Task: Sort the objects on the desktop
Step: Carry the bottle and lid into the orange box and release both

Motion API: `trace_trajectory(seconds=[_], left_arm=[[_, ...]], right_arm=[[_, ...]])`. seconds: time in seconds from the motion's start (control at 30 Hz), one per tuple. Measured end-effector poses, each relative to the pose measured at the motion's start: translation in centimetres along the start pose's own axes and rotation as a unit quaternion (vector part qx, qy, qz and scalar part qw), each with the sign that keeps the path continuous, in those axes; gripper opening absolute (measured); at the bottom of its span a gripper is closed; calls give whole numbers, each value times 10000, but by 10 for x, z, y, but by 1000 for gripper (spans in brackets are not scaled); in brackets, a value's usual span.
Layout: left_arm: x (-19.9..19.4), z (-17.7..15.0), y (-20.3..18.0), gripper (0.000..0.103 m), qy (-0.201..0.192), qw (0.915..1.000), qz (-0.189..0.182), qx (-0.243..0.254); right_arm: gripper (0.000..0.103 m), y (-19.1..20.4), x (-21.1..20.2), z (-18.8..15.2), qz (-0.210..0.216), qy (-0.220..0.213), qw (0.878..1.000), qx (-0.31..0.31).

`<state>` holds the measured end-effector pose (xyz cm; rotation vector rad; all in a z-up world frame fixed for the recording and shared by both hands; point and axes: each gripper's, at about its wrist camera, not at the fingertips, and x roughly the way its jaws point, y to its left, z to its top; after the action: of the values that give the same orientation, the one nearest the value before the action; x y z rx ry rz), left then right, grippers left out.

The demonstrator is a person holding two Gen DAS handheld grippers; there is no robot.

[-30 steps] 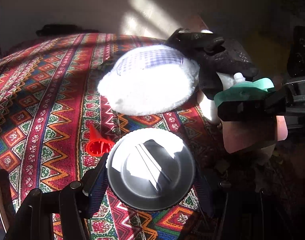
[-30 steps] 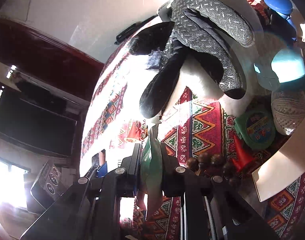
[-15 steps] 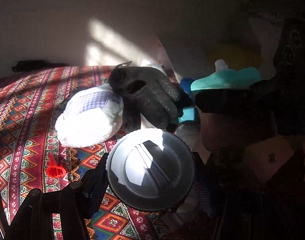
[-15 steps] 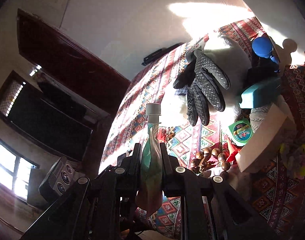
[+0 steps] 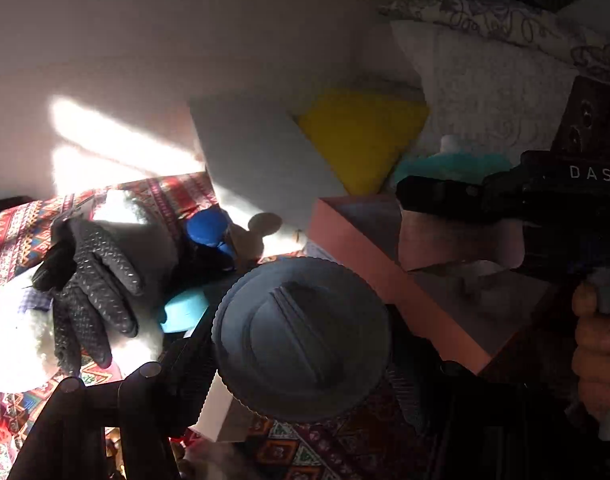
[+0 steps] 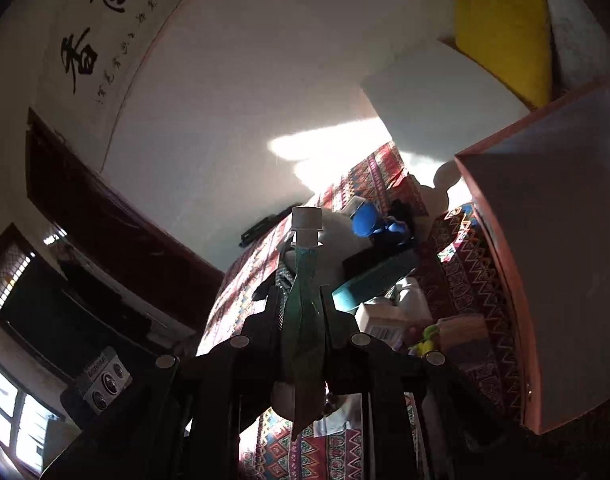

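The left gripper [image 5: 301, 344] is closed on a round grey lid [image 5: 303, 342] with a ribbed edge, held above the patterned tablecloth [image 5: 9, 240] beside a pink box [image 5: 369, 264]. Only the right wrist view shows the right gripper [image 6: 303, 320] clamped on a thin green pouch [image 6: 303, 312] with a white cap at 12 o'clock, and black calligraphy on a wall scroll [image 6: 93, 28]. The left view alone shows a black glove [image 5: 93, 288] at 9 o'clock on something white and fluffy, perhaps a slipper, and the letters "DAS" on the other gripper's body.
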<state>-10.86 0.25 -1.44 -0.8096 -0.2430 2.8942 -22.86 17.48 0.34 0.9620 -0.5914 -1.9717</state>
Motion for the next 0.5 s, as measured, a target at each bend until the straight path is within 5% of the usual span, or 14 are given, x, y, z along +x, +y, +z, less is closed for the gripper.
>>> trace_trajectory(seconds=[0.17, 0.5], left_arm=[[42, 28, -57, 65, 26, 9981, -520, 343], [136, 49, -150, 65, 567, 9861, -1277, 898]], right_arm=[[18, -49, -64, 22, -765, -1031, 9915, 221], [19, -137, -109, 45, -1804, -1433, 9704, 721]])
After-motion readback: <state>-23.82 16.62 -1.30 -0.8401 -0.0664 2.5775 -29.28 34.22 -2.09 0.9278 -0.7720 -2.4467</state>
